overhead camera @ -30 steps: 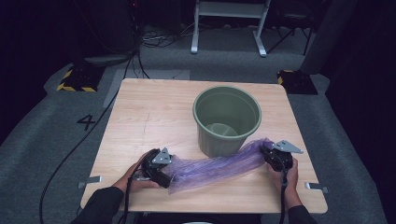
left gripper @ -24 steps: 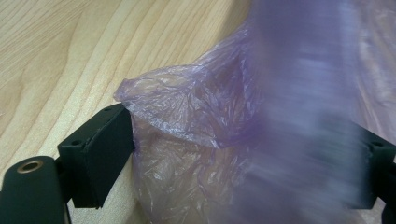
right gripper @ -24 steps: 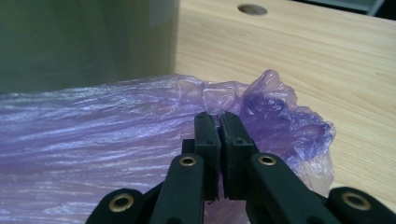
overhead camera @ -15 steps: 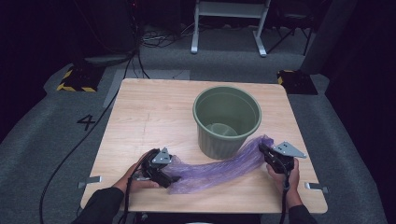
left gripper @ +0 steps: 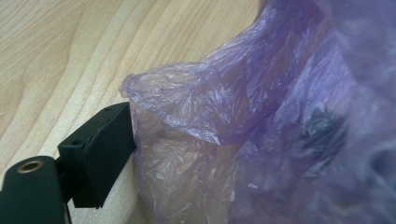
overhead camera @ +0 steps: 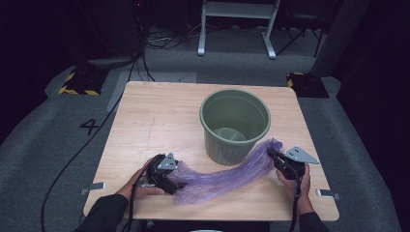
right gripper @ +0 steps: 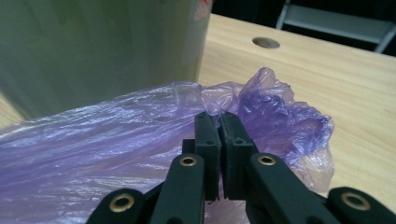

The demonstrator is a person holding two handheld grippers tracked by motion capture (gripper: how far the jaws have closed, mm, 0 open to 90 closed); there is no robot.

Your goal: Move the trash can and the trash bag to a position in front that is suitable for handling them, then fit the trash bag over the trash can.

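A purple bag (overhead camera: 222,176) lies stretched across the near part of the tabletop (overhead camera: 159,116), just in front of the green bucket (overhead camera: 235,124); the left gripper (overhead camera: 167,180) sits at the bag's end left of the bucket, its fingers (left gripper: 100,149) spread wide with film bunched against the one finger visible; the right gripper (overhead camera: 279,162) is right of the bucket, fingers (right gripper: 208,140) pressed together on the bag's crumpled far end (right gripper: 261,102); the bucket stands upright behind the bag, touching it.
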